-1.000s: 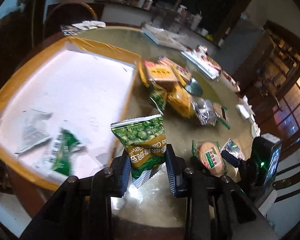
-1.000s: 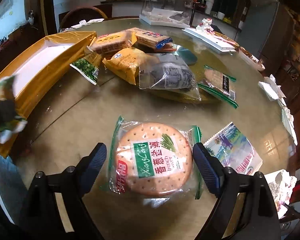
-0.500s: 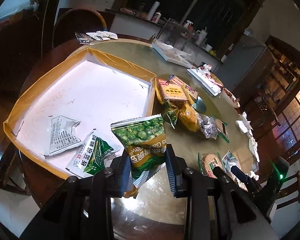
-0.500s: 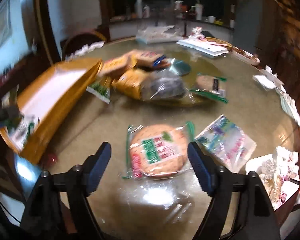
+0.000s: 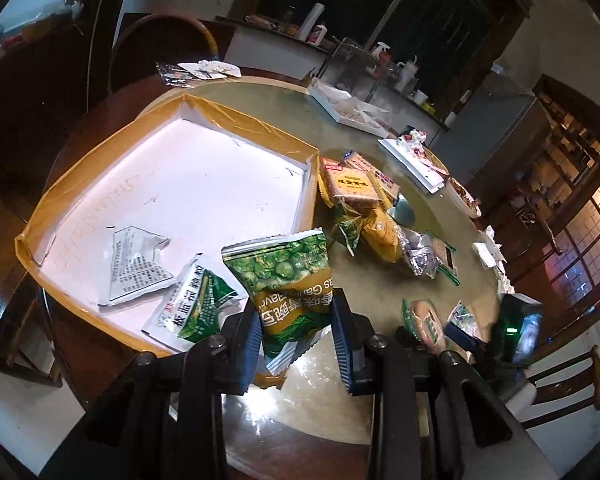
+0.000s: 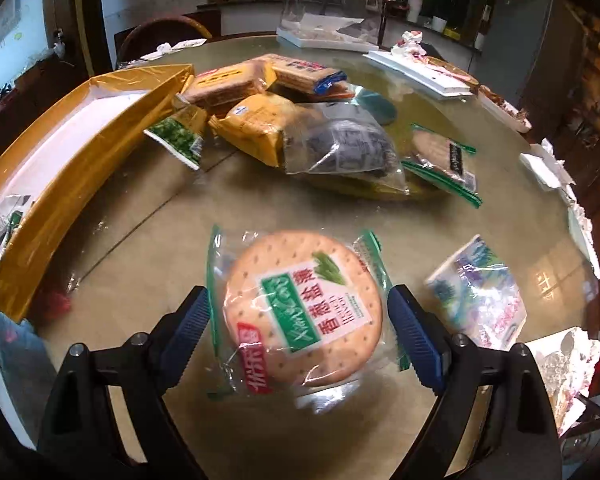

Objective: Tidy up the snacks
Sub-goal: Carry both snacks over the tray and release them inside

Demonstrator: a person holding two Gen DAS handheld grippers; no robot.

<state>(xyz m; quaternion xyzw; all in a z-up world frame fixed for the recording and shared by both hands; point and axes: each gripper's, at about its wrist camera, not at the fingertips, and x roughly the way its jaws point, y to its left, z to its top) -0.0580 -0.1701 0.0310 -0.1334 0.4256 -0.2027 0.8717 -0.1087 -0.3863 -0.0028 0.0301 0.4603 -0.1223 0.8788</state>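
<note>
My left gripper [image 5: 296, 344] is shut on a green pea snack bag [image 5: 288, 276] and holds it above the near right corner of the yellow-rimmed white tray [image 5: 240, 120]. Two packets lie in the tray: a white one [image 5: 136, 264] and a green-and-white one [image 5: 196, 308]. My right gripper [image 6: 300, 334] is open, its jaws on either side of a round cracker pack [image 6: 304, 308] that lies on the glass table; whether they touch it I cannot tell. The right gripper also shows in the left wrist view [image 5: 456, 332].
A heap of snacks lies mid-table: yellow bags [image 6: 260, 128], cracker packs [image 6: 228, 84], a clear dark bag [image 6: 344, 144], a small green packet [image 6: 176, 136], another cracker pack [image 6: 444, 156]. A pale blue packet [image 6: 480, 296] lies right of my right gripper. Trays and tissues line the far edge.
My left gripper has risen and pulled back with the pea bag, so more of the tray shows. My right gripper has dropped back down around the round cracker pack.
</note>
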